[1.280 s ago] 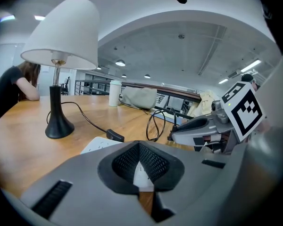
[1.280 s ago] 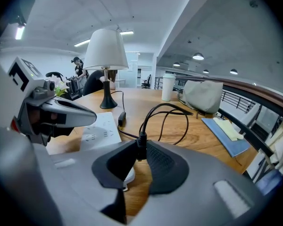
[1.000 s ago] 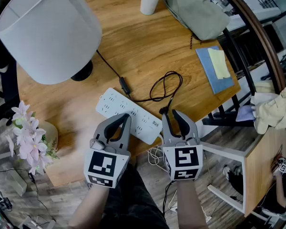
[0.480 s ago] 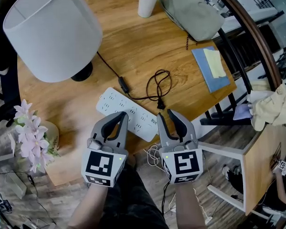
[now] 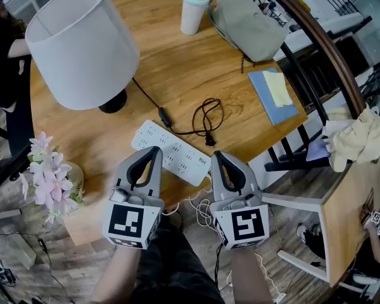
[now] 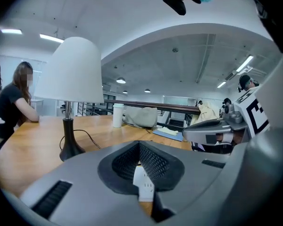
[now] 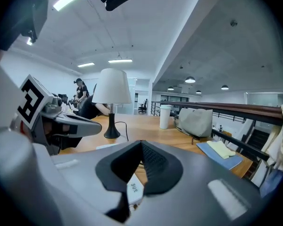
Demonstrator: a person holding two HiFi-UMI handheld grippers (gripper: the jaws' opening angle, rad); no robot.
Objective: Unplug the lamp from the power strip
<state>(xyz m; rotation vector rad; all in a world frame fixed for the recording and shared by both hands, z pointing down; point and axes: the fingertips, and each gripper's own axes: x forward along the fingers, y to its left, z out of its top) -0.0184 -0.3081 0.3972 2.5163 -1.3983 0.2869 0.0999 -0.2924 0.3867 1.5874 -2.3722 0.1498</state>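
Left gripper (image 5: 154, 149): jaws together at the tips, nothing between them, touching nothing; it hovers over the near edge of the table (image 5: 177, 56), tips just above the left part of the power strip (image 5: 171, 152). Right gripper (image 5: 216, 153): jaws likewise closed tip to tip and empty, tips beside the strip's right end, clear of it. Both are grey moulded shells with black ribbed pads, each carrying a cube of black-and-white square markers at the back. Power strip: long white plastic bar, rounded corners, rows of sockets, lying at a slant near the table's front edge. Plug (image 5: 209, 141): small, black, lying loose on the wood just off the strip's far right corner, out of any socket. Cord (image 5: 206, 114): thin, black, bunched in a loose loop behind the plug, then running left through an inline switch (image 5: 165, 116) to the lamp base (image 5: 113, 101). Lamp: dark rounded base, broad white drum shade (image 5: 82, 46) with a matte fabric look, standing upright at the table's left. Table: round, warm wood, visible grain. Also on it: pale lidded cup (image 5: 193, 10), slumped grey bag (image 5: 247, 21), blue notebook (image 5: 275, 95) with a yellow sheet on top, pink flowers (image 5: 50, 179) at the left edge.
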